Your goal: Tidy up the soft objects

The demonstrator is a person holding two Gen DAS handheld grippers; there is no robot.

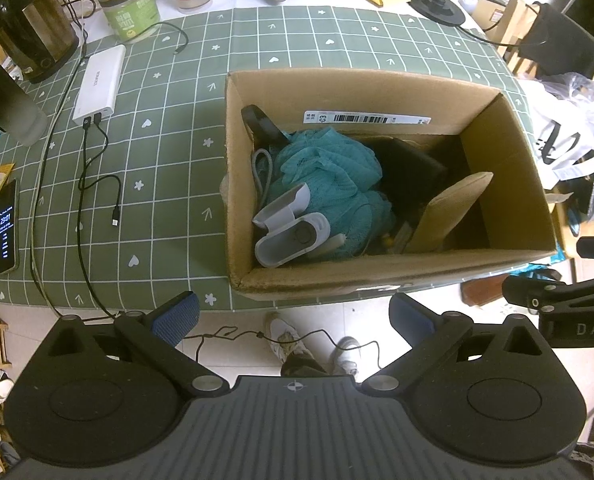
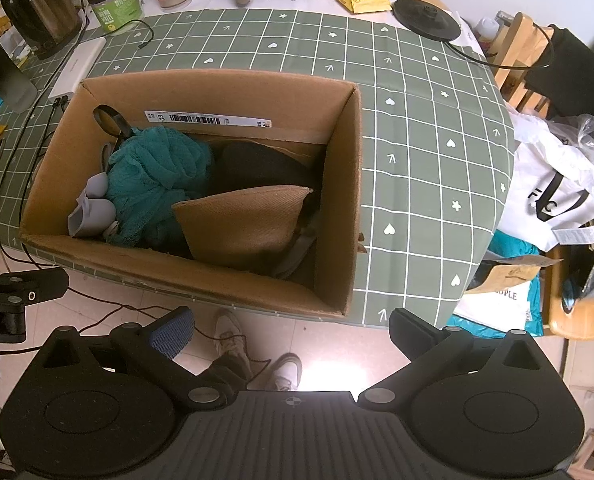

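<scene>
In box (image 1: 377,92) at bench (image 1: 169,152) near edge: teal mesh pouf (image 1: 329,168), light, squashy; pinch top bunch. Both hand-held grippers (image 1: 293,312) (image 2: 291,322) spread, empty.

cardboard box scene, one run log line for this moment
left tool open, empty | right tool open, empty | teal mesh pouf in cardboard box | both tools hover before box

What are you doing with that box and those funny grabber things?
A person is holding two grabbers, the left gripper and the right gripper. Both are open and empty, hanging just in front of the table edge. The cardboard box sits on the green tablecloth. Inside it are a teal mesh sponge, a grey case, a tan pouch and something black. Nothing is being held right now.
</scene>
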